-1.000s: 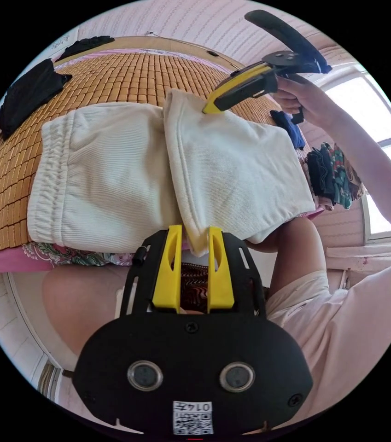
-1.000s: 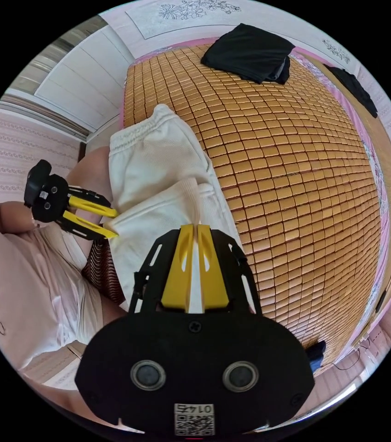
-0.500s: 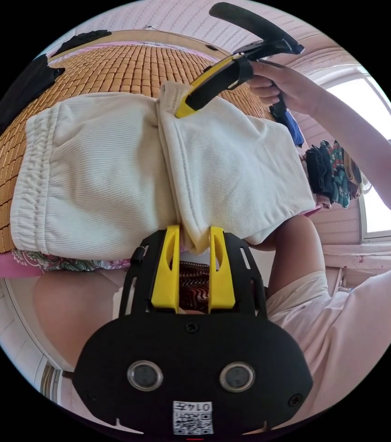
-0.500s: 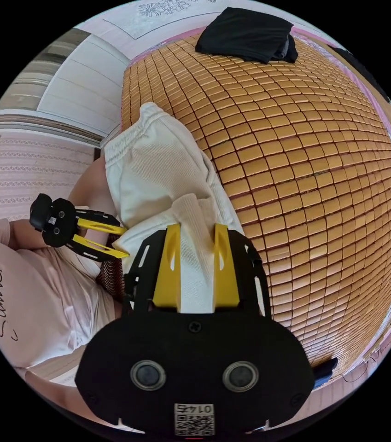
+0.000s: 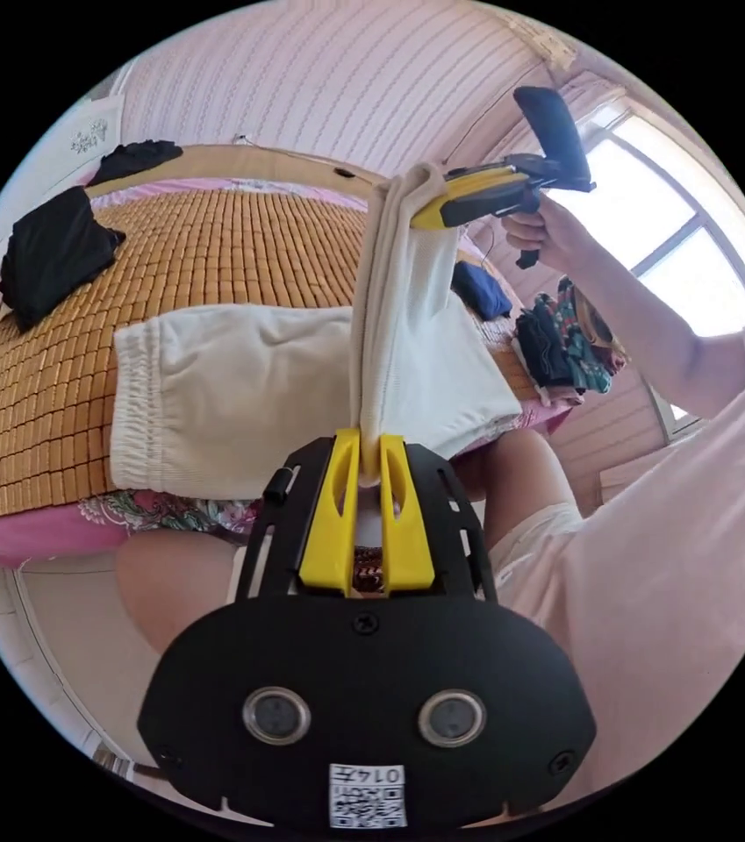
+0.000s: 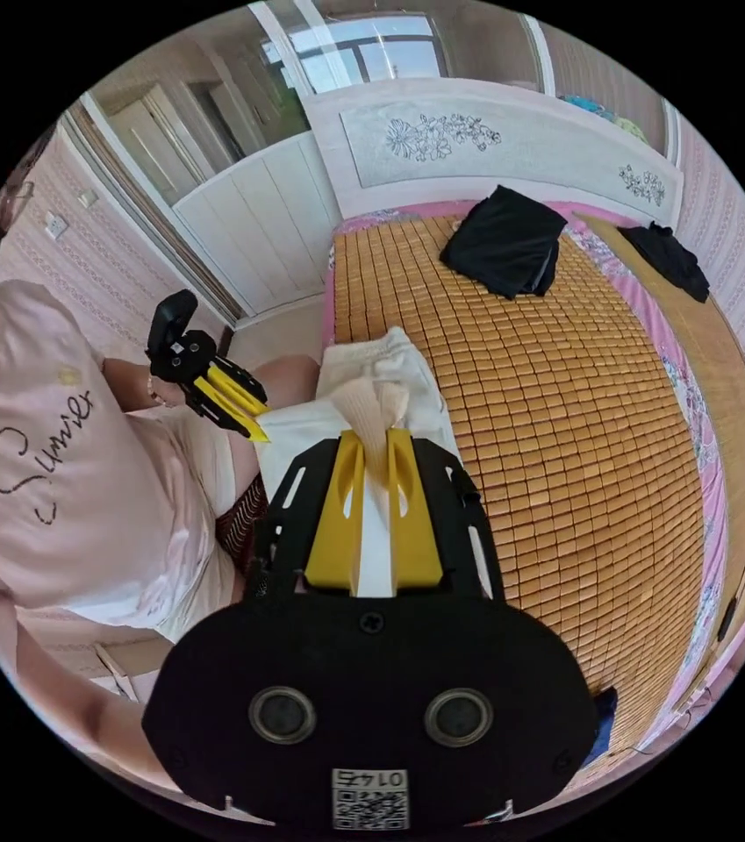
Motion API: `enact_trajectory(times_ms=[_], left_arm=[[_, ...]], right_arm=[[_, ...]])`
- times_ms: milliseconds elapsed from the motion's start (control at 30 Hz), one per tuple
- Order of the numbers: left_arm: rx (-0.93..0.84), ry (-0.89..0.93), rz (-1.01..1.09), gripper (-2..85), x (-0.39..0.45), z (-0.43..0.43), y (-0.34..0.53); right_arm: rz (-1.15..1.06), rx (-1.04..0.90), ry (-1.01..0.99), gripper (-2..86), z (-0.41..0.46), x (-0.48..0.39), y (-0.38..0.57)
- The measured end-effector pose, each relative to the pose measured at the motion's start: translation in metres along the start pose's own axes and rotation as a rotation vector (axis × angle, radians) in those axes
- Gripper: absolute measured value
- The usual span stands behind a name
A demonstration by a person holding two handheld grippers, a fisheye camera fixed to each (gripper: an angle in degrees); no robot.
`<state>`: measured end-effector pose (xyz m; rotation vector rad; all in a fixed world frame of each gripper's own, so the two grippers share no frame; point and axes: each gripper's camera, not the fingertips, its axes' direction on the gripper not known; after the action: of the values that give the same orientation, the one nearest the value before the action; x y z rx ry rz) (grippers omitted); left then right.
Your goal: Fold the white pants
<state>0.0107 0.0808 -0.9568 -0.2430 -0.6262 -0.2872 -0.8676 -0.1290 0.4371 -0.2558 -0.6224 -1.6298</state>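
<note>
The white pants (image 5: 240,395) lie on the bamboo mat (image 5: 214,254) at the bed's near edge, elastic waistband to the left. Their leg end is lifted up off the mat as a taut vertical strip. My left gripper (image 5: 369,447) is shut on the lower corner of that strip. My right gripper (image 5: 429,210) is shut on its upper corner, held high by a hand. In the right gripper view, the right gripper (image 6: 374,443) pinches bunched white pants (image 6: 372,399) cloth, and the left gripper (image 6: 245,412) shows at the left by the person's knee.
A folded black garment (image 5: 52,250) lies on the mat's far left, seen too as a black garment (image 6: 508,241). Another dark piece (image 6: 666,254) rests by the bed's wooden side rail. Blue and patterned clothes (image 5: 556,338) are piled at the right. The person sits against the bed edge.
Both grippers have shut on the leg end's corners and lifted it off the mat. The right gripper rose high, stretching the cloth upright. Both cameras moved up.
</note>
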Motion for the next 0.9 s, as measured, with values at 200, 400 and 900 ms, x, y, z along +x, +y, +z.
enact_trajectory(times_ms=[200, 400, 900], left_arm=[[0.001, -0.206, -0.221, 5.2, -0.065, -0.058, 0.007], [-0.079, -0.295, -0.327, 6.6, -0.098, -0.025, 0.019], [-0.238, -0.064, 0.154, 0.4, 0.073, 0.164, -0.053]], right_arm=[[0.23, -0.175, 0.066, 8.4, 0.104, 0.041, -0.079], [0.338, -0.134, 0.239, 3.1, 0.094, 0.03, 0.002], [0.428, -0.419, 0.348, -0.4, 0.179, 0.032, 0.085]])
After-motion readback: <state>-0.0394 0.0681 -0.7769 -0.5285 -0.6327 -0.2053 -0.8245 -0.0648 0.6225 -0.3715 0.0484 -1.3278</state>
